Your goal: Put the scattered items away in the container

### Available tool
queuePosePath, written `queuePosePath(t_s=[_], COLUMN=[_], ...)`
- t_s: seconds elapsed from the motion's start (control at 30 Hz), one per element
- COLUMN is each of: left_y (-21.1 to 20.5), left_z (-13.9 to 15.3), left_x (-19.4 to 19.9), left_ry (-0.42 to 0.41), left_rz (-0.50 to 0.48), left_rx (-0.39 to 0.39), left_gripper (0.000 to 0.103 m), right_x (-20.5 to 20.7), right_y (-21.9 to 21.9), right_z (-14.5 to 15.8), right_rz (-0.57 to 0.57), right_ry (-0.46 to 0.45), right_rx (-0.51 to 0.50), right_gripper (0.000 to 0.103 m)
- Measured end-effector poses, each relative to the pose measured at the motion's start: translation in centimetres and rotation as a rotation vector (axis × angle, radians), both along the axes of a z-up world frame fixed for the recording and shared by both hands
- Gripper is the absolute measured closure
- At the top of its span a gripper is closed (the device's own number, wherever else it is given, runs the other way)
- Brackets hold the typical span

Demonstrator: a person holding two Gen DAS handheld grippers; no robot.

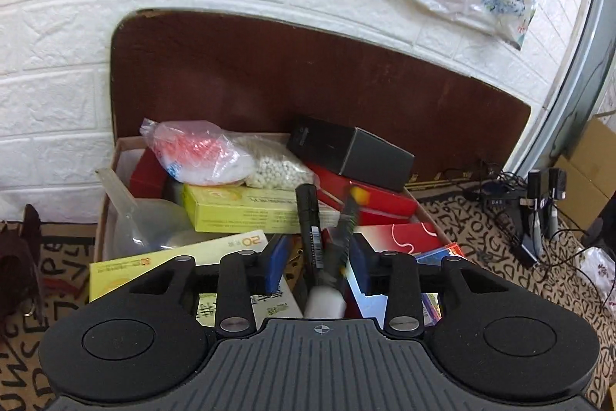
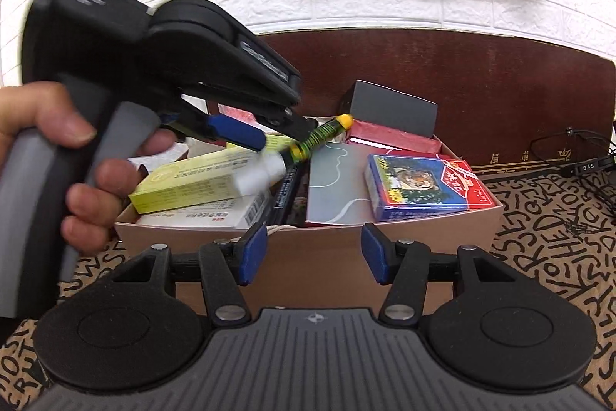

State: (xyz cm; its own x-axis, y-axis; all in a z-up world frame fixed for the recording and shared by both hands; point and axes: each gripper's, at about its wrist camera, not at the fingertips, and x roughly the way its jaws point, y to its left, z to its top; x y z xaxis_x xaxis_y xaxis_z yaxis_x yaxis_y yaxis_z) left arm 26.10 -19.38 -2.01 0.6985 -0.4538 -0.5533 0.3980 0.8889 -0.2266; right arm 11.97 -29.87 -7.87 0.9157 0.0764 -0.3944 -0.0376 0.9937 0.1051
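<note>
My left gripper (image 1: 319,259) stands over the container (image 2: 385,237), a tan cardboard box on the letter-patterned mat (image 2: 558,218), and between its parted blue pads the pen (image 1: 342,237) and the black marker (image 1: 310,218) look loose, blurred as if slipping free; the pads do not seem to press on them. From the right wrist view the pen (image 2: 319,137) shows a green-and-black spiral barrel with yellow ends and a white cap, slanting over the box's middle, so I judge it to be dropping in. My right gripper (image 2: 313,253) waits at the near wall of the box, jaws about half apart with nothing between them. Most of the tidying looks done: the box is heaped. At its left lie a clear plastic funnel (image 1: 142,214), glossy yellow-green cartons (image 1: 246,208), a crinkled clear bag with red and white inside (image 1: 196,156) and a bag of small white beads (image 1: 277,172); at the far side sits a matte black box (image 1: 350,151) tilted on a shiny red one (image 1: 369,197); at the near right a pack of playing cards (image 2: 427,187) lies beside a smooth grey booklet (image 2: 335,183). On the mat around it I see only cables (image 1: 531,218) at the right and a dark object (image 1: 19,257) at the left edge, which I cannot identify, so little seems left.
</note>
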Motion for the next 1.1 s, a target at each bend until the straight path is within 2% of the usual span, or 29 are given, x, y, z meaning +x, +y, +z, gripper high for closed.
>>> queuePosePath(t_s=[0.1, 0.17, 0.3, 0.4, 0.47, 0.57, 0.73, 0.9, 0.97, 1.07, 1.1], left_y=[-0.2, -0.2, 0.8, 2.0, 2.9, 4.4, 7.0, 9.1, 9.5, 9.8, 9.8], left_z=[0.3, 0.4, 0.4, 0.4, 0.5, 0.6, 0.3, -0.5, -0.6, -0.8, -0.9], left_x=[-0.3, -0.4, -1.3, -2.1, -2.7, -3.8, -5.6, -5.7, -5.9, -6.2, -6.3], left_ry=[-0.014, -0.015, -0.026, -0.047, -0.057, -0.072, -0.092, -0.038, -0.041, -0.054, -0.056], left_rz=[-0.015, -0.016, -0.003, 0.027, 0.050, 0.066, 0.082, 0.102, 0.102, 0.091, 0.083], left_rx=[0.035, 0.044, 0.061, 0.091, 0.095, 0.090, 0.110, 0.074, 0.081, 0.104, 0.107], left_gripper=[0.050, 0.050, 0.045, 0.029, 0.011, 0.001, 0.000, 0.000, 0.000, 0.000, 0.000], right_x=[0.1, 0.4, 0.3, 0.2, 0.3, 0.3, -0.6, 0.5, 1.2, 2.0, 2.1], right_y=[-0.1, 0.2, 0.7, 1.0, 1.3, 1.6, 2.6, 3.4, 3.1, 2.6, 2.5], right_z=[-0.1, 0.0, 0.5, 1.0, 1.2, 1.4, 1.9, 2.2, 2.0, 1.4, 1.2], right_rz=[0.005, 0.012, 0.028, 0.032, 0.031, 0.027, 0.035, 0.013, -0.008, -0.033, -0.035], right_ry=[-0.001, 0.003, -0.005, -0.018, -0.019, -0.018, -0.030, -0.016, 0.002, 0.030, 0.037], right_rx=[0.006, -0.006, -0.032, -0.041, -0.044, -0.042, -0.040, -0.069, -0.055, -0.052, -0.047], right_gripper=[0.047, 0.056, 0.059, 0.059, 0.059, 0.059, 0.059, 0.059, 0.059, 0.064, 0.069])
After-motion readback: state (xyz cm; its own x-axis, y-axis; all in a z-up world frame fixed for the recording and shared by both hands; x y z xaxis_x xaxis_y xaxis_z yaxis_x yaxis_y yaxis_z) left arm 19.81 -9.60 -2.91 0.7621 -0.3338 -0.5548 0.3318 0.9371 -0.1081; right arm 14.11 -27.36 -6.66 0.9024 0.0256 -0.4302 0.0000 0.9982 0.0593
